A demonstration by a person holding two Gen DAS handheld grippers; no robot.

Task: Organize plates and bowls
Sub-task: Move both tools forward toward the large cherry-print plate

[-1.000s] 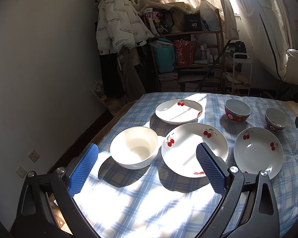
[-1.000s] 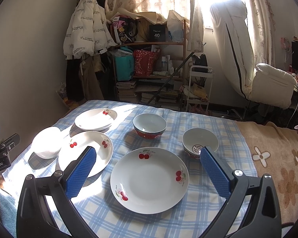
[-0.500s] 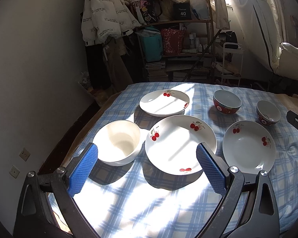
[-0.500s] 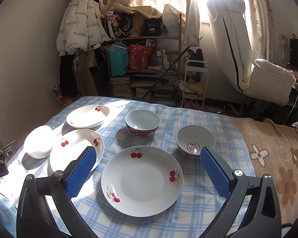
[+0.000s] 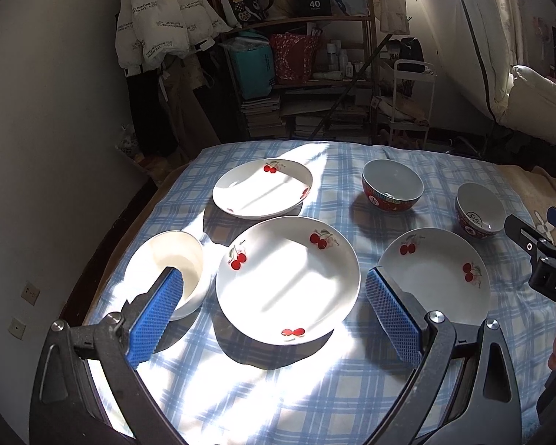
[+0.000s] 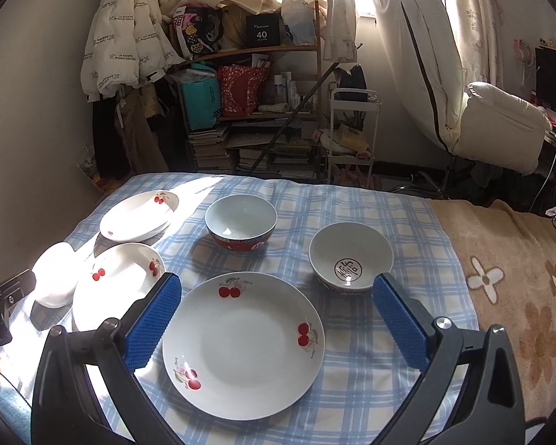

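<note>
Plates sit face-up on the checked table (image 5: 278,389): left tool (image 5: 274,309) spread wide over the middle plate (image 5: 287,278), right tool (image 6: 276,319) released above another plate (image 6: 242,345). Only the right view shows the patterned bowl's (image 6: 350,256) inner emblem clearly.

Three cherry plates and three bowls, all upright and separate on the checked cloth.

The middle plate (image 5: 288,280) sits between the plain white bowl (image 5: 166,267) and the right plate (image 5: 435,278); a smaller plate (image 5: 262,188) lies behind. The large red bowl (image 5: 393,185) and small red bowl (image 5: 480,209) stand further back right.
</note>
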